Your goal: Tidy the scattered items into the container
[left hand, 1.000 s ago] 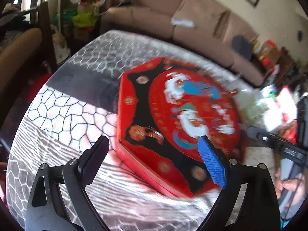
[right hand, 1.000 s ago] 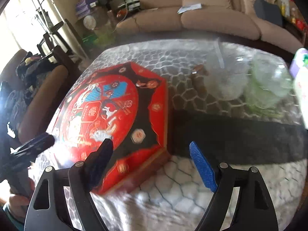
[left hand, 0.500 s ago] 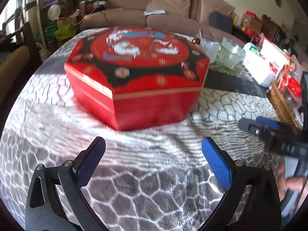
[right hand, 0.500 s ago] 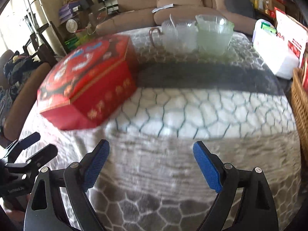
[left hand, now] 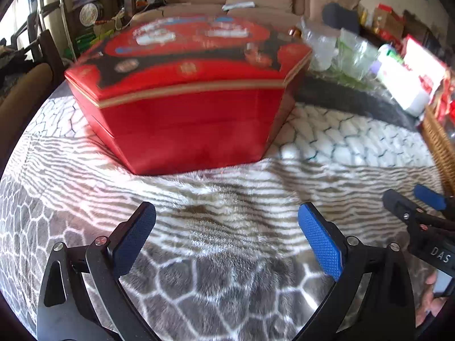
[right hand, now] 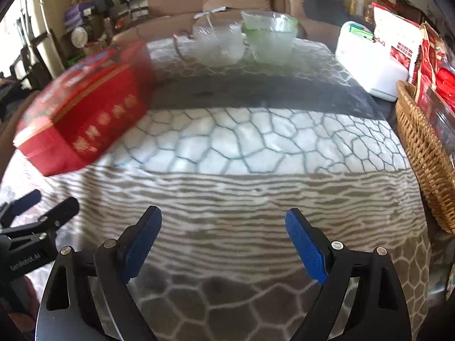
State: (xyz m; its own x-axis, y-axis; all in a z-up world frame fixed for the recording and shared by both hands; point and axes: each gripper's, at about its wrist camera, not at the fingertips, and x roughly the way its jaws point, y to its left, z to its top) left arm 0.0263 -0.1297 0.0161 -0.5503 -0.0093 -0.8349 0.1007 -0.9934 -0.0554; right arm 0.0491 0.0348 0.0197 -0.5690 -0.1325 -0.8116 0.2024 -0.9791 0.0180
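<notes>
red hexagonal box (left hand: 184,96) at 12 o'clock on blanketed bench (left hand: 227,241), lid on | likely stiff, light, slick, too wide for one pair | left tongs (left hand: 224,227), right tongs (right hand: 223,230) apart, empty | take lid rim at opposite sides

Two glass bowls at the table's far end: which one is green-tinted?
The green glass bowl, nearer the white box. The clear glass bowl beside it, toward the red box, has no tint.
</notes>
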